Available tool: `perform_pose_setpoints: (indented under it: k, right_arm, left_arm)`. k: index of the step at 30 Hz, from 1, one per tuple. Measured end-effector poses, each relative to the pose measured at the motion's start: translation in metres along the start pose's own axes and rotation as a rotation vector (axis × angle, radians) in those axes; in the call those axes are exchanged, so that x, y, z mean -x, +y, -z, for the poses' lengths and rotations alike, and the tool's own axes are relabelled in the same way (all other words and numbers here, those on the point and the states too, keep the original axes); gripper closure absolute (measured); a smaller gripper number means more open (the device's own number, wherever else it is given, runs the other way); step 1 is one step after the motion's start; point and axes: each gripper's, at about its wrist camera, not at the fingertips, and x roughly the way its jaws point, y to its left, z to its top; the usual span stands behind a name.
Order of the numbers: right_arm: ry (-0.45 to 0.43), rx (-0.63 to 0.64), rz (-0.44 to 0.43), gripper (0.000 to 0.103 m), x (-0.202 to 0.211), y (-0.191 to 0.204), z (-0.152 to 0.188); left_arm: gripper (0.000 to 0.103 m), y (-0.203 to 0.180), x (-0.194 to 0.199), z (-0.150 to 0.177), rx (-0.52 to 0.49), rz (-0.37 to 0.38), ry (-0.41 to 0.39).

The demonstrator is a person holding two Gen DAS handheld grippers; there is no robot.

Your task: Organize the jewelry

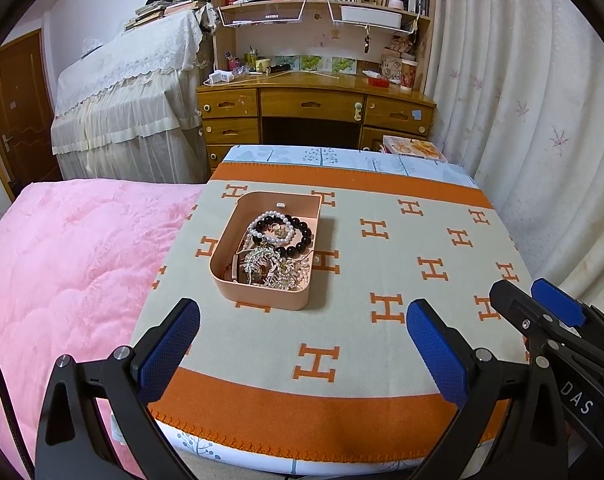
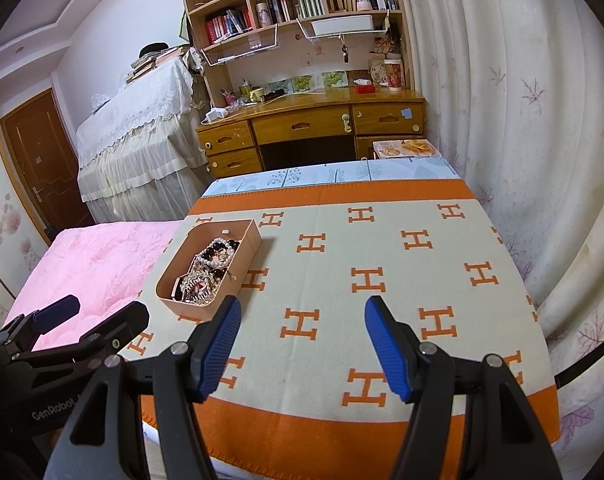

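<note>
A pink open jewelry box (image 1: 238, 220) sits on the orange and beige H-pattern blanket (image 1: 381, 264). It holds a black bead bracelet (image 1: 302, 236), a white pearl bracelet (image 1: 262, 218) and a tangle of silver pieces (image 1: 270, 270). My left gripper (image 1: 302, 340) is open and empty, just short of the box. In the right wrist view the box (image 2: 246, 256) lies to the left, ahead of my right gripper (image 2: 302, 340), which is open and empty over the blanket (image 2: 381, 280). Each gripper shows at the edge of the other's view: the right one (image 1: 537, 300), the left one (image 2: 98, 312).
A pink quilt (image 1: 62, 260) covers the bed to the left. A wooden desk (image 1: 313, 104) with bookshelves stands beyond the blanket's far edge. A lace-covered piano (image 1: 126, 96) is at the back left. Curtains (image 1: 541, 120) hang on the right.
</note>
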Motion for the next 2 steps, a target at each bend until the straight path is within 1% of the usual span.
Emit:
perform_pose_setpoints:
  k: [2]
  right_arm:
    - [0.004, -0.005, -0.005, 0.038, 0.0001, 0.0006, 0.0007]
  left_arm:
    - [0.001, -0.0004, 0.0003, 0.0004, 0.000, -0.001, 0.004]
